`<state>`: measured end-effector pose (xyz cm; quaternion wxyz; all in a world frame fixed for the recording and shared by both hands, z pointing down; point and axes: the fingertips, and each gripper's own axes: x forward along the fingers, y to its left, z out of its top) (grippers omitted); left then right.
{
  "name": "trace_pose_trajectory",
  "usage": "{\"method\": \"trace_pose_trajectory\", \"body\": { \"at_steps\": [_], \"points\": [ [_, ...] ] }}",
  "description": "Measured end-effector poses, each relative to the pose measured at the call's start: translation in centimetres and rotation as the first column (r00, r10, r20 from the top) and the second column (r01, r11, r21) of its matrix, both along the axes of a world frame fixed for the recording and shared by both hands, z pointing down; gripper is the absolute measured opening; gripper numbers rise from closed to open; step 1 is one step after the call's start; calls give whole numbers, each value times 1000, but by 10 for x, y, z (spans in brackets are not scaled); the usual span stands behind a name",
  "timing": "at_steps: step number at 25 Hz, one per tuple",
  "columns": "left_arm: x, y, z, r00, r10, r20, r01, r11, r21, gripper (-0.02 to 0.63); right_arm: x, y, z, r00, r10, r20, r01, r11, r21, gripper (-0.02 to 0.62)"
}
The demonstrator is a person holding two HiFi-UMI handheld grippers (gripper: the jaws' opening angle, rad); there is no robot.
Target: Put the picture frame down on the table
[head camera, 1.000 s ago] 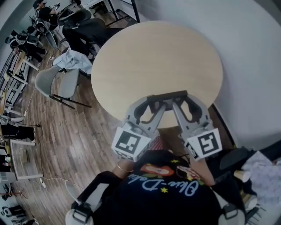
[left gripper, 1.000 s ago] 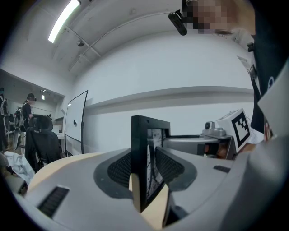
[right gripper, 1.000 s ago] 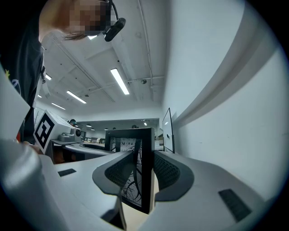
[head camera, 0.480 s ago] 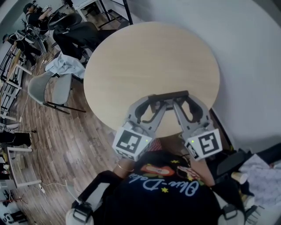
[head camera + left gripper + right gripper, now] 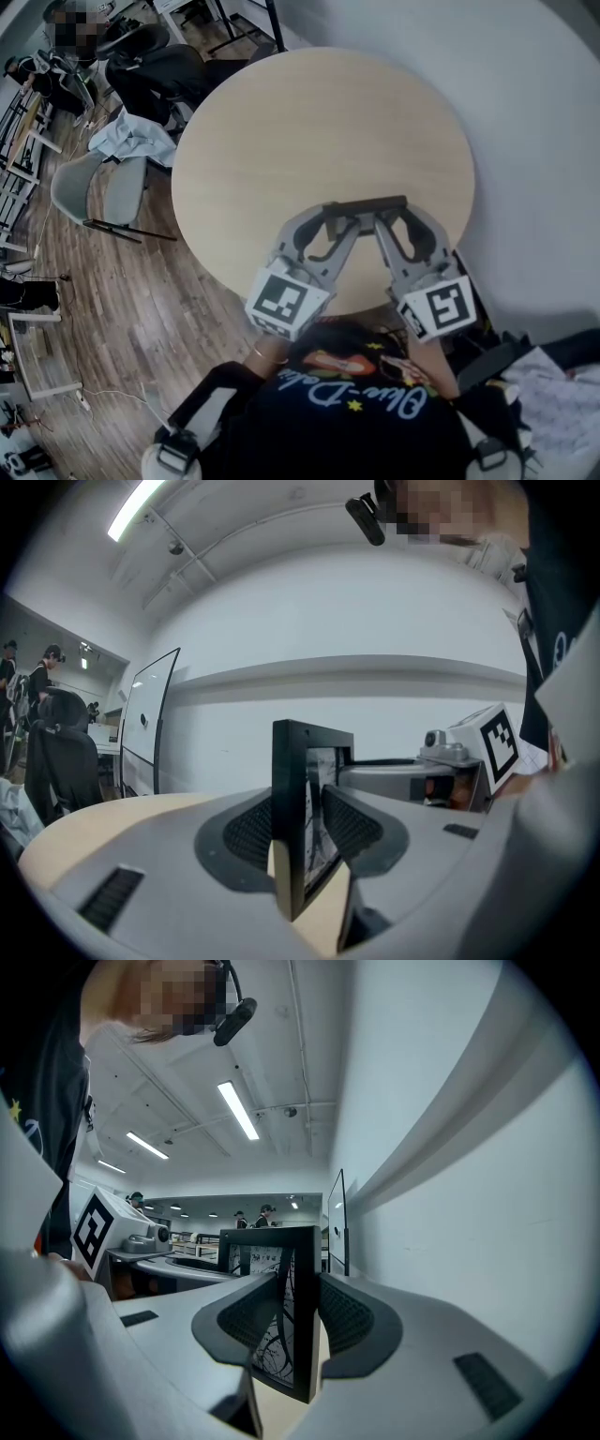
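A black picture frame (image 5: 364, 205) is held edge-up over the near part of the round wooden table (image 5: 319, 122). My left gripper (image 5: 330, 221) is shut on its left end and my right gripper (image 5: 392, 214) is shut on its right end. In the left gripper view the frame (image 5: 302, 808) stands upright between the ribbed pads (image 5: 248, 832), its glass side showing a dark line drawing. In the right gripper view the frame (image 5: 286, 1312) is likewise clamped between the pads (image 5: 347, 1321). I cannot tell whether the frame's lower edge touches the tabletop.
The table's near edge (image 5: 281, 305) lies just under the grippers. A white wall (image 5: 525, 141) curves round to the right. Grey chairs (image 5: 103, 192) and dark office chairs (image 5: 164, 66) stand on the wooden floor at left. A whiteboard (image 5: 145, 719) stands beyond the table.
The view has shifted slightly, so the table sits a little further left. Both grippers keep their hold on the frame, nearly in the same place.
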<state>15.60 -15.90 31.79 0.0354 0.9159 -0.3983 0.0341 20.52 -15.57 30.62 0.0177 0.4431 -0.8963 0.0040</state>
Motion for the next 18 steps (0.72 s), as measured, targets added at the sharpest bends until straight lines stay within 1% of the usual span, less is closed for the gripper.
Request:
{"method": "trace_pose_trajectory", "body": {
  "at_steps": [7,12,15,18],
  "points": [
    [-1,-28,18,1000,9,5,-8,999,-40,132,-1,-28,19,1000,4,-18,-4,999,-44,112],
    [-5,-46,34,999,30,34,-28,998,-56,132,-4,-46,31,999,12,-34,-14,997,-77,112],
    [-6,-54,41,999,35,22,-33,996,-81,132,-6,-54,38,999,15,-42,-19,995,-97,112],
    [-10,-63,49,999,44,28,-42,995,-94,132,-9,-63,46,999,20,-50,-26,992,-123,112]
  ]
}}
